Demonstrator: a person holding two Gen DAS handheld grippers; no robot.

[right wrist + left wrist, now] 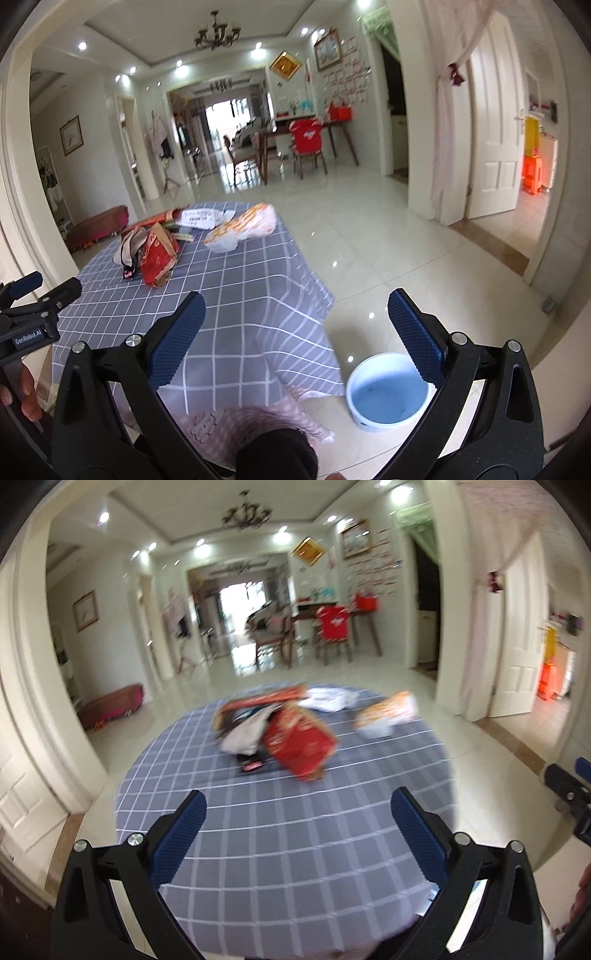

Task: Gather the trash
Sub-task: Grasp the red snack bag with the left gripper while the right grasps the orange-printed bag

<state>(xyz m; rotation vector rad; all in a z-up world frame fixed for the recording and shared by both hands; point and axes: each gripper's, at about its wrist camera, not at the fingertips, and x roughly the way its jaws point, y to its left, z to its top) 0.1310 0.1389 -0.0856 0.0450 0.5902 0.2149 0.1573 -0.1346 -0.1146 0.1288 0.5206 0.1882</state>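
A: Which step? Judging by this, the reach has yet to start; the left hand-held gripper (297,834) and the right hand-held gripper (295,334) are both spread wide, holding nothing.

B: The trash pile (280,734) lies at the counter's (280,849) far side, the plastic bag (242,227) just beside it; next, reach across; the blue bin (388,391) waits on the floor (388,236), nothing between.
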